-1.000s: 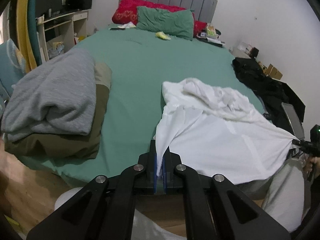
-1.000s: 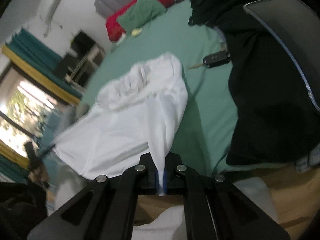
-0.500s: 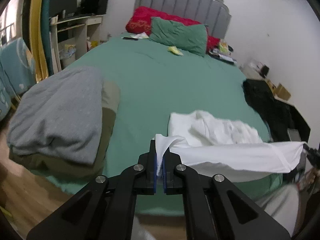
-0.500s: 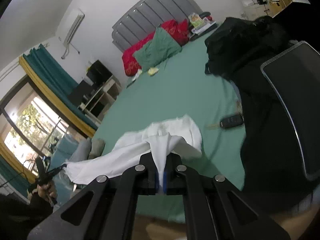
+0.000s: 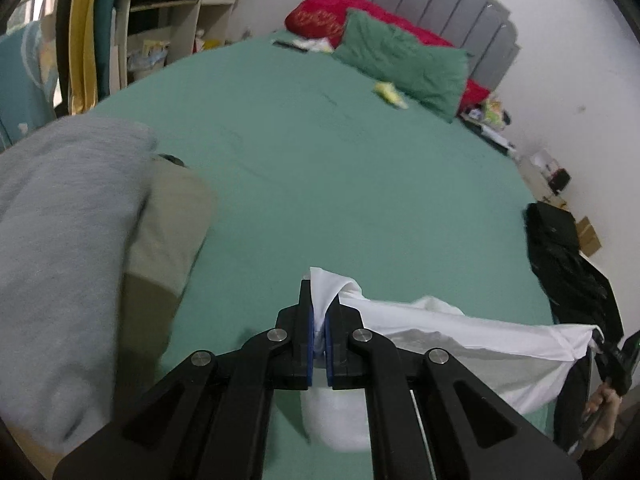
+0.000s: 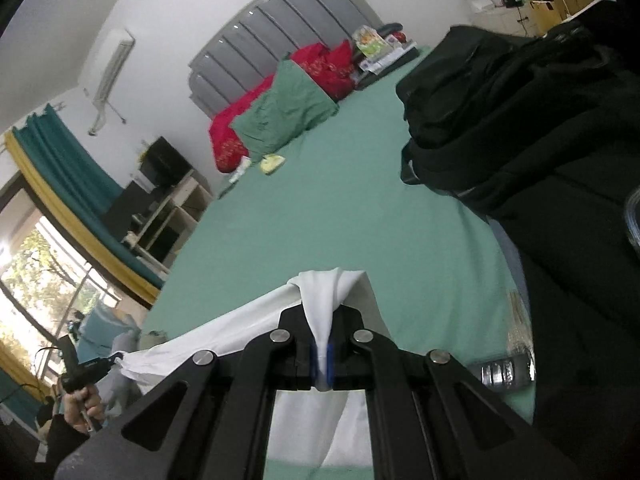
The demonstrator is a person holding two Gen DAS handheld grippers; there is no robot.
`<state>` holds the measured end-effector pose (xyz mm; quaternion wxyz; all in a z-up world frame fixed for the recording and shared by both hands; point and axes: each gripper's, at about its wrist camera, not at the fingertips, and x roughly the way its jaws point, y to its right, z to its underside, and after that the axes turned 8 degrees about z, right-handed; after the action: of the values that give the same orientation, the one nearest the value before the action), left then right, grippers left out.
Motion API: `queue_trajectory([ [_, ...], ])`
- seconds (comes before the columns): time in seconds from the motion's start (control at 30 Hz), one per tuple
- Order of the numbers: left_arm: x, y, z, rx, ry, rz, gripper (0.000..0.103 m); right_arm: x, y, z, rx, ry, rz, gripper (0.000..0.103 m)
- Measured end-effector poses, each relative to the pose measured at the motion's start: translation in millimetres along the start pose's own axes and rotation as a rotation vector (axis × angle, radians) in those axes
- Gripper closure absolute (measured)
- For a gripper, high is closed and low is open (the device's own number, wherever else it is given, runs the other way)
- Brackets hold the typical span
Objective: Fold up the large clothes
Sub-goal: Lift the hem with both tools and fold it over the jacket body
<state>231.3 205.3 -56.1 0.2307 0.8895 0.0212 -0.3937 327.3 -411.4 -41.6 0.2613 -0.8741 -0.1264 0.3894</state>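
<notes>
A white garment [image 5: 460, 332] hangs stretched in the air above the near end of the green bed [image 5: 340, 168]. My left gripper [image 5: 319, 320] is shut on one corner of it. My right gripper [image 6: 321, 344] is shut on the other corner, and the white garment [image 6: 224, 332] runs leftward from it to the left gripper, seen small at the far left [image 6: 94, 368]. The right gripper also shows in the left wrist view at the right edge [image 5: 612, 354]. The cloth's lower part drops below the jaws out of sight.
A grey blanket on an olive one [image 5: 68, 240] lies at the bed's left side. Black clothes and a bag [image 6: 540, 140] cover the right side. Green and red pillows [image 5: 400, 64] lie by the grey headboard. A small dark object [image 6: 506, 372] rests near the right edge.
Both grippers have lifted the white garment off the bed and pulled it taut between them. It lay crumpled on the sheet a second ago; now it hangs clear.
</notes>
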Motion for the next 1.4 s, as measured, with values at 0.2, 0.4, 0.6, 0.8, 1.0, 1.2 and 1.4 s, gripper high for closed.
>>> queue_trajectory([
  [0.2,71.8,-2.3,-13.9,0.003,-0.077,-0.043,0.092,60.6,16.0,-1.9,0.017,-0.073,0.105,0.097],
  [0.4,70.5,-24.0,-3.4,-0.082,-0.001,-0.059,0.037,65.3,13.0,-2.7,-0.026,-0.077,0.245,0.031],
  [0.6,36.4,-17.9,45.3,-0.040,-0.021,-0.049,0.036,27.2,13.4,31.0,-0.025,-0.126,0.174,0.031],
  [0.8,56.3,11.9,117.0,0.154,-0.279,-0.047,0.043,20.3,17.6,92.1,-0.009,-0.291,0.111,0.033],
  [1.0,47.7,33.0,140.2,0.254,-0.267,-0.072,0.093,28.7,10.5,132.7,-0.078,-0.368,0.133,0.093],
  [1.2,12.0,42.7,144.0,0.242,-0.247,-0.093,0.095,-18.1,-6.7,142.1,-0.099,-0.302,0.110,0.096],
  [1.4,-33.3,32.0,171.3,0.233,-0.264,-0.085,0.094,-58.3,-5.8,164.7,-0.060,-0.285,0.124,0.096],
])
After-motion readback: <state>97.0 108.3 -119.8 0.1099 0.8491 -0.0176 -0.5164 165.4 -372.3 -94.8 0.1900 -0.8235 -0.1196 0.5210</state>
